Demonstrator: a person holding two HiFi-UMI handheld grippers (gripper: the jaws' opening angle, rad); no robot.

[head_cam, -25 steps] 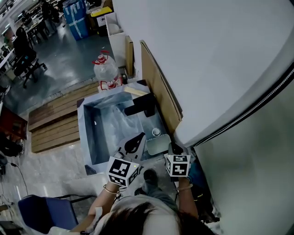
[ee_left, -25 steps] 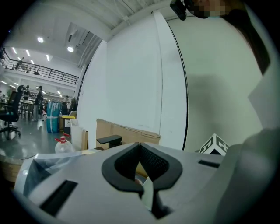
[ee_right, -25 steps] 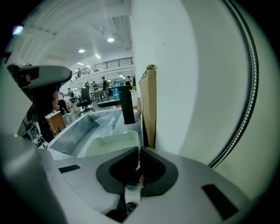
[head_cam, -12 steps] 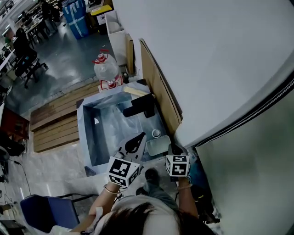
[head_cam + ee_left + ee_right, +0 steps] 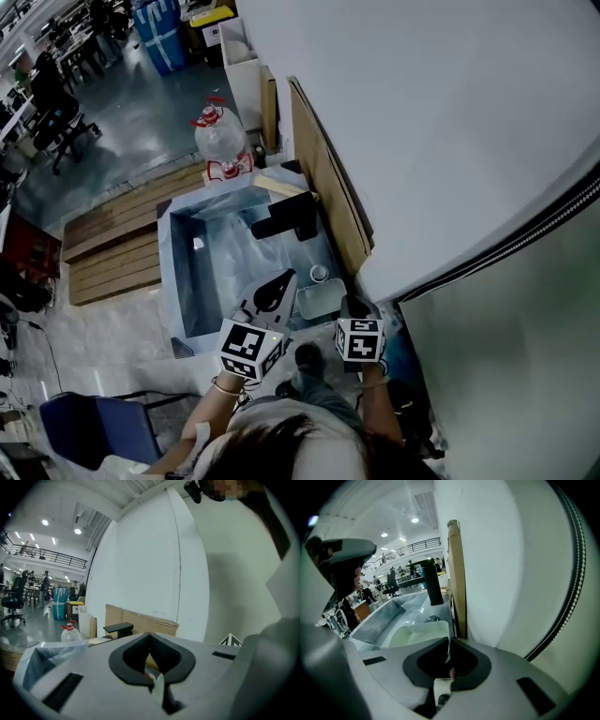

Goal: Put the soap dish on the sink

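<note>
**Dish at the sink's corner, my grip not yet let go**

Across the last second almost nothing has shifted. The pale green, shallow rectangular soap dish (image 5: 322, 298) sits where it did a moment ago, at the near right corner of the steel sink (image 5: 183, 272). It lies on the same side as the black block-shaped faucet (image 5: 289, 217) and just short of the small round metal fitting (image 5: 319, 272).

My right hand-held gripper (image 5: 351, 306) has stayed put too. In the right gripper view its jaws are clenched on the thin near wall of the dish (image 5: 419, 634), which runs straight into the gap at (image 5: 449, 641).

My left hand-held gripper (image 5: 278, 284) hangs beside it over the sink's near edge. Its jaws are pressed together on nothing, and only the brown cardboard sheet (image 5: 140, 620) against the wall shows beyond them.

I read the stillness as the carry being over, with the dish at its spot. Whether its base bears fully on the ledge I cannot tell from here. What remains, I judge, is to part the right jaws and back away without dragging the light dish along.
</note>
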